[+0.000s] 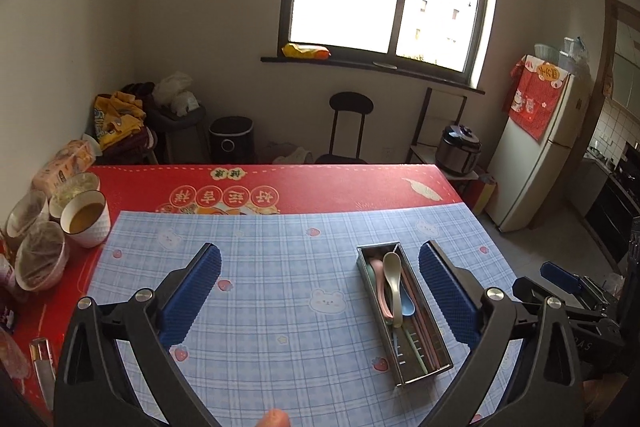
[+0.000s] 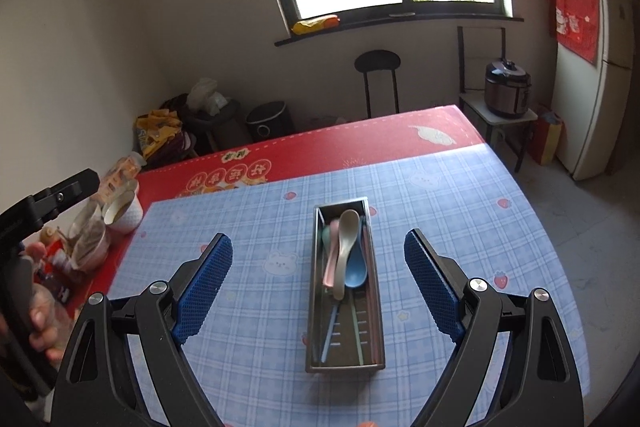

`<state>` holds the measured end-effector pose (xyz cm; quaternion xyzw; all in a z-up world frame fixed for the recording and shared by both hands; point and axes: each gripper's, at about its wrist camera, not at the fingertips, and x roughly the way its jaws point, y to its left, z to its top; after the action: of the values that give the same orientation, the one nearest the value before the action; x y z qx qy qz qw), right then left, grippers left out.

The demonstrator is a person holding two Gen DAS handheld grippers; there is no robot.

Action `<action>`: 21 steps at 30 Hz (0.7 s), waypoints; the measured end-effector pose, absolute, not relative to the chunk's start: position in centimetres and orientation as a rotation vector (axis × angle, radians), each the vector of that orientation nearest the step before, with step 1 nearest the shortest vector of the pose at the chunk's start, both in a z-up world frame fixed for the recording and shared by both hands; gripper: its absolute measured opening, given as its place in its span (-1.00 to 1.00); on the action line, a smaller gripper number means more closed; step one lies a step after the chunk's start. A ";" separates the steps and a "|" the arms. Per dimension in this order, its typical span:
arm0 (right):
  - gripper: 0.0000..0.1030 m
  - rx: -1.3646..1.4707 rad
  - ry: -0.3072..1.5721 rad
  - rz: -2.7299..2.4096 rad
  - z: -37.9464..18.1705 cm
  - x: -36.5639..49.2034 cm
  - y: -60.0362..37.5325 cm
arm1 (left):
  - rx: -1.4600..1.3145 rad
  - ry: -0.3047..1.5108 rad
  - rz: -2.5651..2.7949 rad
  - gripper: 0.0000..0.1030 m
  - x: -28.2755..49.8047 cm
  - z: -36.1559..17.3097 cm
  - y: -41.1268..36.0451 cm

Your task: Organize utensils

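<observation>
A steel utensil box (image 1: 434,371) (image 2: 347,367) lies on the blue checked mat (image 1: 272,307) (image 2: 260,227). Inside it are a cream spoon (image 1: 394,281) (image 2: 345,247), a pink spoon (image 2: 331,259), a blue spoon (image 2: 356,269) and several chopsticks. My left gripper (image 1: 320,263) hangs above the mat with its blue pads wide apart and nothing between them; the box lies under its right finger. My right gripper (image 2: 318,251) is open too, held above the box, which shows between its fingers without touching them.
Bowls and a cup of brown liquid (image 1: 86,219) (image 2: 122,213) crowd the table's left edge with snack packs (image 1: 64,163). A red tablecloth (image 1: 320,187) covers the far part. Beyond stand a chair (image 1: 350,127), a rice cooker (image 2: 507,89) and a fridge (image 2: 588,75).
</observation>
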<state>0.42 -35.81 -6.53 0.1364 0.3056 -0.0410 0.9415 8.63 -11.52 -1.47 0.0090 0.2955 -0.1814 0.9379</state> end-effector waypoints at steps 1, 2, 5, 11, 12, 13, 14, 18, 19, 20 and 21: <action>0.65 0.267 0.607 -0.082 -5.9 0.2 -35.4 | 0.024 0.596 -0.356 0.88 8.3 -0.9 -11.1; 0.65 0.257 0.591 -0.086 -5.4 -0.1 -35.1 | 0.027 0.591 -0.340 0.88 8.0 -0.5 -10.7; 0.65 0.238 0.547 -0.085 -4.1 -0.8 -34.4 | 0.007 0.569 -0.308 0.88 7.2 0.5 -9.1; 0.65 0.199 0.506 -0.089 -2.9 -1.3 -33.4 | 0.021 0.523 -0.265 0.88 5.8 1.2 -8.1; 0.65 0.194 0.508 -0.087 -2.9 -1.3 -33.2 | 0.032 0.505 -0.248 0.88 5.4 1.3 -8.0; 0.65 0.189 0.511 -0.087 -3.0 -1.2 -33.0 | 0.039 0.495 -0.247 0.88 5.1 1.3 -8.0; 0.65 0.184 0.516 -0.088 -3.1 -1.2 -32.8 | 0.040 0.495 -0.254 0.88 5.0 1.3 -8.0; 0.65 0.169 0.520 -0.096 -3.1 -1.1 -32.5 | 0.065 0.487 -0.232 0.88 4.7 0.9 -8.0; 0.65 0.164 0.519 -0.100 -3.1 -1.1 -32.4 | 0.075 0.486 -0.225 0.88 4.6 0.8 -8.2; 0.65 0.160 0.518 -0.103 -3.1 -1.1 -32.4 | 0.083 0.487 -0.224 0.88 4.5 0.6 -8.3; 0.65 0.157 0.516 -0.106 -3.0 -1.1 -32.3 | 0.088 0.491 -0.224 0.88 4.6 0.4 -8.2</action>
<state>-1.07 -32.32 -3.03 0.0776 0.2549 -0.0525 0.9624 4.61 -8.22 0.35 0.0432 0.2423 -0.1107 0.9629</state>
